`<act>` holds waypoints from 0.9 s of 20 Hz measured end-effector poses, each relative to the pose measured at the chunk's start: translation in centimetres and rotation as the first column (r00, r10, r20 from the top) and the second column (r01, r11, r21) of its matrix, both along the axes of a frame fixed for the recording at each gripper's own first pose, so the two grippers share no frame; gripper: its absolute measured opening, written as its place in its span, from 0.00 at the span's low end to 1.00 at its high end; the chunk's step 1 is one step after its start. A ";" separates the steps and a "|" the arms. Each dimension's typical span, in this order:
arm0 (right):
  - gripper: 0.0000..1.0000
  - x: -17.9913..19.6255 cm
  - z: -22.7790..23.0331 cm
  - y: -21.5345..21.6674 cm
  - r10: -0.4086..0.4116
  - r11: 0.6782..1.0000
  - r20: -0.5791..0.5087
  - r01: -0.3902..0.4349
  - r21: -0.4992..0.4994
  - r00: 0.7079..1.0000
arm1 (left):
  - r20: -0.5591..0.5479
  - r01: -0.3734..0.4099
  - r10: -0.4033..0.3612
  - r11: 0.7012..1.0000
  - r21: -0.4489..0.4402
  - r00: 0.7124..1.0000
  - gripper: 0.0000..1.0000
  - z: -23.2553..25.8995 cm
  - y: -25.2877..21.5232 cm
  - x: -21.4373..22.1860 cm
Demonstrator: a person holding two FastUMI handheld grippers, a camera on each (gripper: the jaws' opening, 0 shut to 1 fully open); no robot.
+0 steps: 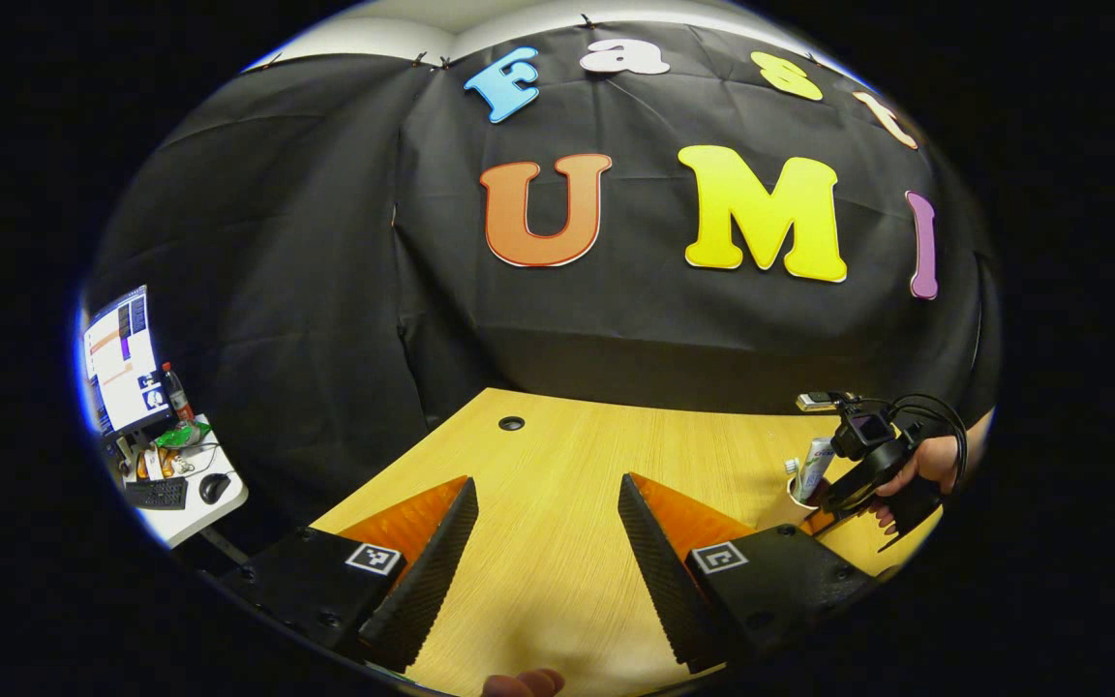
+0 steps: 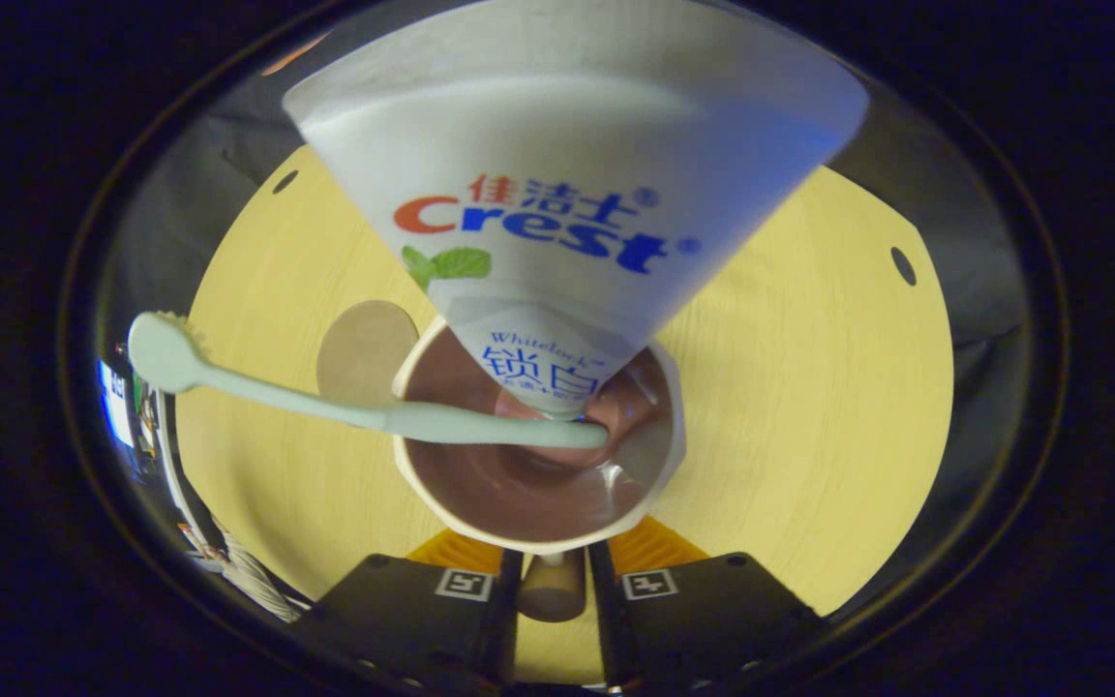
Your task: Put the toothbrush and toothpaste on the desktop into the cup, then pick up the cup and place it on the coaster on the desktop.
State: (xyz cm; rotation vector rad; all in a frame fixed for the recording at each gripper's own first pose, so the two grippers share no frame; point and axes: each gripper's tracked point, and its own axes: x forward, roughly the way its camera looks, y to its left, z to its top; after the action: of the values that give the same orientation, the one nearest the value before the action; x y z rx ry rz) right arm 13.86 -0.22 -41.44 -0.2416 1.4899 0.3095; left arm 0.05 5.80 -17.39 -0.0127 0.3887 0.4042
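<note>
I look down into a white cup (image 2: 441, 503) with a dark inside. A white toothpaste tube (image 2: 567, 194) stands in it and a pale green toothbrush (image 2: 325, 407) leans out over its left rim. My right gripper (image 2: 551, 571) is shut on the cup's handle (image 2: 551, 589). A round brown coaster (image 2: 359, 350) lies on the wooden desktop (image 2: 809, 387) just left of the cup, partly behind its rim. In the left gripper view my left gripper (image 1: 548, 484) stands open over bare desktop, and far right a hand (image 1: 930, 463) holds the right gripper (image 1: 843, 494) at the cup (image 1: 798, 492) with the tube (image 1: 817, 463).
The desktop has cable holes (image 1: 511, 423) near its back edge (image 2: 902, 264). A black cloth wall rises behind it. Off the left side stands a white side desk (image 1: 195, 508) with a monitor (image 1: 122, 358), keyboard and mouse. A fingertip (image 1: 522, 683) shows at the bottom edge.
</note>
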 end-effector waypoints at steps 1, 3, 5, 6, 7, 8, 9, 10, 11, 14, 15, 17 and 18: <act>0.31 -0.2 -0.4 -0.2 0.004 1.000 -0.004 -0.004 -0.006 1.000 | 0.000 -0.001 0.001 1.000 -0.003 1.000 0.93 0.0 0.1 -0.1; 0.27 0.0 -0.3 -0.3 0.016 0.999 0.004 -0.016 -0.036 1.000 | -0.008 -0.001 0.001 1.000 -0.008 1.000 0.93 -0.3 0.1 -0.5; 0.24 0.1 -0.1 -0.3 0.019 0.999 0.012 -0.019 -0.040 1.000 | -0.014 -0.006 0.006 1.000 -0.010 1.000 0.93 -0.4 0.3 -0.9; 0.22 0.0 0.0 -0.3 0.020 0.999 0.015 -0.019 -0.048 1.000 | -0.012 -0.004 0.004 1.000 -0.013 1.000 0.93 -0.3 0.4 -1.0; 0.21 0.2 0.3 -0.2 0.030 0.998 0.026 -0.029 -0.054 0.999 | -0.010 -0.004 0.004 1.000 -0.016 1.000 0.93 -0.2 0.5 -1.3; 0.20 0.3 0.5 0.2 0.046 0.998 0.039 -0.044 -0.052 0.998 | -0.010 -0.005 0.005 1.000 -0.020 1.000 0.93 -0.2 0.5 -1.6; 0.20 0.2 1.1 1.1 0.056 0.998 0.052 -0.054 -0.045 0.997 | -0.009 -0.006 0.006 1.000 -0.025 1.000 0.93 -0.3 0.6 -1.9; 0.20 0.1 1.7 2.2 0.066 0.997 0.059 -0.064 -0.036 0.996 | -0.011 -0.011 0.011 0.999 -0.032 1.000 0.93 -0.2 0.8 -2.2; 0.20 0.0 2.2 3.5 0.076 0.997 0.066 -0.075 -0.025 0.995 | -0.006 -0.021 0.021 0.999 -0.034 1.000 0.93 -0.2 1.1 -2.6; 0.20 -0.5 3.2 7.5 0.111 0.994 0.074 -0.112 0.004 0.991 | 0.003 -0.053 0.053 0.998 -0.042 0.999 0.93 0.3 2.3 -3.6; 0.20 -0.5 3.2 8.8 0.121 0.992 0.075 -0.122 0.009 0.990 | 0.002 -0.066 0.066 0.997 -0.044 0.998 0.93 0.2 3.0 -4.2; 0.20 -0.7 3.0 10.7 0.144 0.989 0.076 -0.145 0.009 0.987 | 0.003 -0.093 0.094 0.994 -0.049 0.996 0.93 0.5 4.1 -5.2; 0.20 -0.8 2.9 11.5 0.152 0.988 0.074 -0.153 0.010 0.986 | 0.004 -0.104 0.104 0.993 -0.048 0.995 0.93 0.5 4.5 -5.6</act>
State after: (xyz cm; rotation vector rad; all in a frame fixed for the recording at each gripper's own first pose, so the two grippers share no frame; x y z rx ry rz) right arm 13.02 11.31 -38.55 -0.3522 1.3994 0.4303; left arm -5.55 10.32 -16.87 -0.0812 0.3924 0.4978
